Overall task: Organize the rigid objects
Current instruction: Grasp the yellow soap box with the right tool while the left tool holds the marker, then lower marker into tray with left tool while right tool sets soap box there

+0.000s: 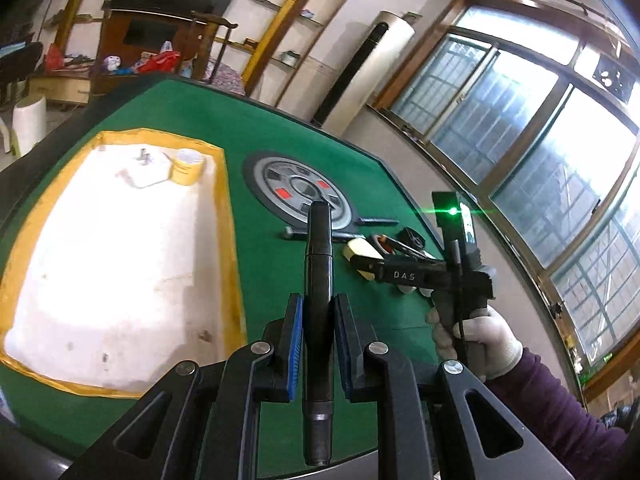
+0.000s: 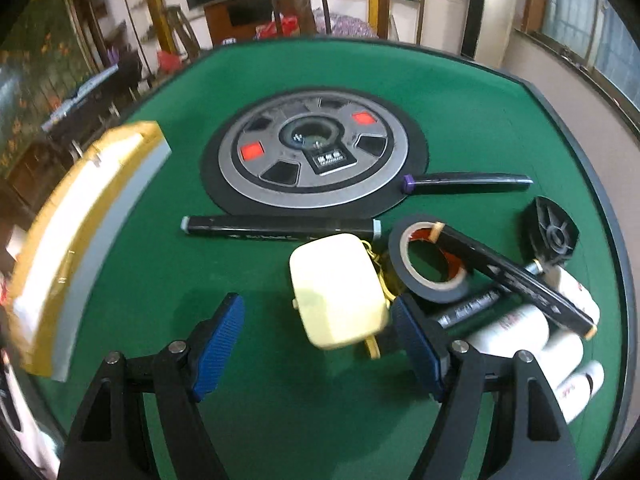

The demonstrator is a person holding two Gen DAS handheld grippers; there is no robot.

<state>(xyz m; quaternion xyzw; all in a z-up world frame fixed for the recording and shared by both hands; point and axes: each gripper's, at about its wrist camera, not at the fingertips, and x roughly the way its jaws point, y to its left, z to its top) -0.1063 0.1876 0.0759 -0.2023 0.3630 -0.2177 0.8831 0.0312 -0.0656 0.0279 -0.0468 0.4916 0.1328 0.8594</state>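
Observation:
My left gripper (image 1: 317,312) is shut on a black marker (image 1: 318,280) and holds it upright above the green table, to the right of the white foam box (image 1: 120,280). My right gripper (image 2: 318,332) is open, low over the table, with a cream case (image 2: 338,286) between its pads, close to the right pad (image 2: 416,344). Beside the case lie a black tape roll (image 2: 430,264), black markers (image 2: 280,229) (image 2: 468,181), a black knob (image 2: 554,234) and white tubes (image 2: 516,332). The right gripper also shows in the left wrist view (image 1: 360,264).
The foam box has a yellow taped rim (image 1: 230,216) and holds a yellow-labelled roll (image 1: 187,167) and a white piece (image 1: 146,172). A round grey control panel (image 2: 314,152) sits in the middle of the table. The table's black raised edge (image 2: 612,216) runs along the right.

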